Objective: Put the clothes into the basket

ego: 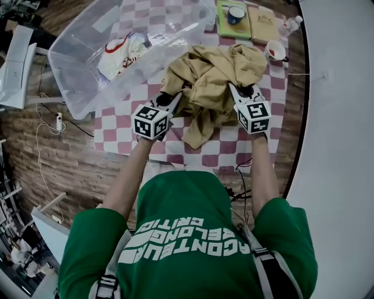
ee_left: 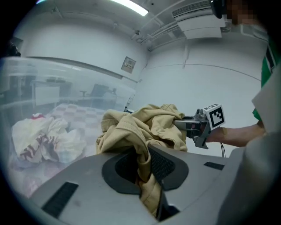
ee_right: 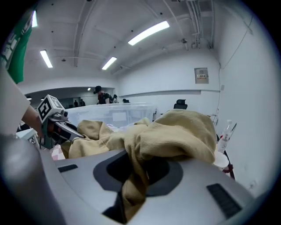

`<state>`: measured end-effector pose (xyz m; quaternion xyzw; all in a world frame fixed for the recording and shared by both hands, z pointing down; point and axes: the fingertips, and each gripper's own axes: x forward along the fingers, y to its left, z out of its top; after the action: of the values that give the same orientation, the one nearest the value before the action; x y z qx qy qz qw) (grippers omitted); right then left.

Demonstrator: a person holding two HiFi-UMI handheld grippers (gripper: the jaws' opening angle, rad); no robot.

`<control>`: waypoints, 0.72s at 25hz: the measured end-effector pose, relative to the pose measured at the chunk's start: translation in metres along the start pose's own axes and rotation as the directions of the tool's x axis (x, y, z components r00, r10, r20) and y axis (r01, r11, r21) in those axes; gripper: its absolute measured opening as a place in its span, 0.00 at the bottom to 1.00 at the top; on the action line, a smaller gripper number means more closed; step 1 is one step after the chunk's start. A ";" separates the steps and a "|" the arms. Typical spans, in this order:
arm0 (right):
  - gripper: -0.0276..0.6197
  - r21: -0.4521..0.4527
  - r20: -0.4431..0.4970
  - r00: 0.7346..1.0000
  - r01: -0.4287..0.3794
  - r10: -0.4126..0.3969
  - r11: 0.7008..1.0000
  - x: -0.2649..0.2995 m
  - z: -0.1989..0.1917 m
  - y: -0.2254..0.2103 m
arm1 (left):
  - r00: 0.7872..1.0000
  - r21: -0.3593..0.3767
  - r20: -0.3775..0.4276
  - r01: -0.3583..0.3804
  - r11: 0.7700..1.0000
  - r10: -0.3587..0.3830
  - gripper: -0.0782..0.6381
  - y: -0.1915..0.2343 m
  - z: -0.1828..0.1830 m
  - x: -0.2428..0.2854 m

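A tan garment hangs bunched between both grippers above the checkered table. My left gripper is shut on its left side, and tan cloth runs down between the jaws in the left gripper view. My right gripper is shut on its right side, a thick fold of the garment pinched in its jaws. The clear plastic basket lies at the upper left, holding a white garment with red marks. The tan garment's left edge hangs close to the basket's near rim.
At the table's far edge lie a green book with a blue cup, a tan book, a white cup and a plastic bottle. A white curved surface borders the right. Cables run over the brick-patterned floor at left.
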<state>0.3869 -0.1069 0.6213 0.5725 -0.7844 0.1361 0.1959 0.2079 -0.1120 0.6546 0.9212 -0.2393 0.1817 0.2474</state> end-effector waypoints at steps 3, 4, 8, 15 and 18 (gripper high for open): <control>0.15 -0.015 0.058 0.997 0.055 -0.054 0.998 -0.021 0.028 -0.010 | 0.998 0.047 0.044 0.048 0.998 -0.050 0.18 -0.014 0.028 -0.001; 0.15 -0.016 0.076 0.995 0.073 -0.072 0.997 -0.028 0.037 -0.013 | 0.996 0.060 0.057 0.062 0.996 -0.065 0.18 -0.018 0.037 -0.002; 0.15 -0.010 0.152 0.977 0.154 -0.151 0.988 -0.058 0.075 -0.026 | 0.984 0.116 0.110 0.124 0.985 -0.137 0.18 -0.033 0.075 -0.011; 0.15 0.013 0.265 0.919 0.299 -0.291 0.954 -0.108 0.142 -0.033 | 0.938 0.234 0.205 0.232 0.944 -0.281 0.17 -0.065 0.156 -0.035; 0.15 0.022 0.309 0.888 0.352 -0.341 0.936 -0.126 0.172 -0.034 | 0.914 0.283 0.233 0.262 0.923 -0.331 0.17 -0.073 0.190 -0.045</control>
<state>0.4264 -0.0865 0.4104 0.7138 -0.6928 -0.0055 0.1024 0.2513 -0.1435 0.4530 0.9865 -0.1035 0.0396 0.1204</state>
